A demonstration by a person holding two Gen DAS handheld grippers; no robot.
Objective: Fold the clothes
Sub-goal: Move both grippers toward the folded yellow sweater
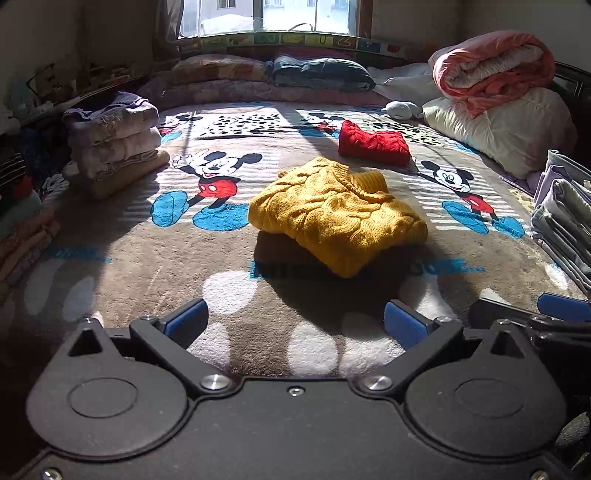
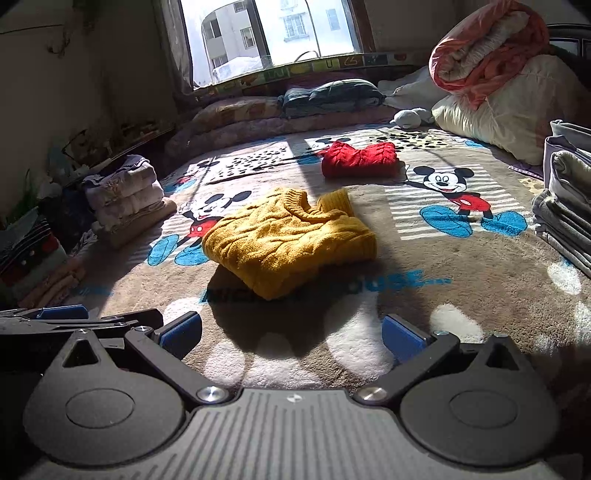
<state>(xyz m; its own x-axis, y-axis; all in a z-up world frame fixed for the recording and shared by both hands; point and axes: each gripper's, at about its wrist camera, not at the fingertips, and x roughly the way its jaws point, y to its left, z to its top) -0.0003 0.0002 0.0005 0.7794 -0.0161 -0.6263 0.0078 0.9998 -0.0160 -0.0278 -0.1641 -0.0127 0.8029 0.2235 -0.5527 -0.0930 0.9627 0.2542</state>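
Observation:
A folded mustard-yellow cable-knit sweater (image 1: 338, 214) (image 2: 290, 240) lies in the middle of the cartoon-mouse blanket (image 1: 147, 280) (image 2: 461, 280) on the bed. Behind it rests a folded red knit sweater (image 1: 373, 144) (image 2: 360, 158). My left gripper (image 1: 295, 325) stands open, low over the blanket, a short way in front of the yellow sweater, with nothing between its blue pads. My right gripper (image 2: 291, 332) is open too and holds nothing, just right of the left one; its blue tip (image 1: 565, 306) shows at the right edge of the left wrist view.
A stack of folded pale clothes (image 1: 114, 144) (image 2: 129, 195) sits at the left. Folded grey garments (image 1: 565, 221) (image 2: 569, 206) pile up at the right edge. A rolled pink quilt (image 1: 491, 70) lies on a cream pillow (image 1: 506, 129); bedding lines the window (image 2: 273, 33).

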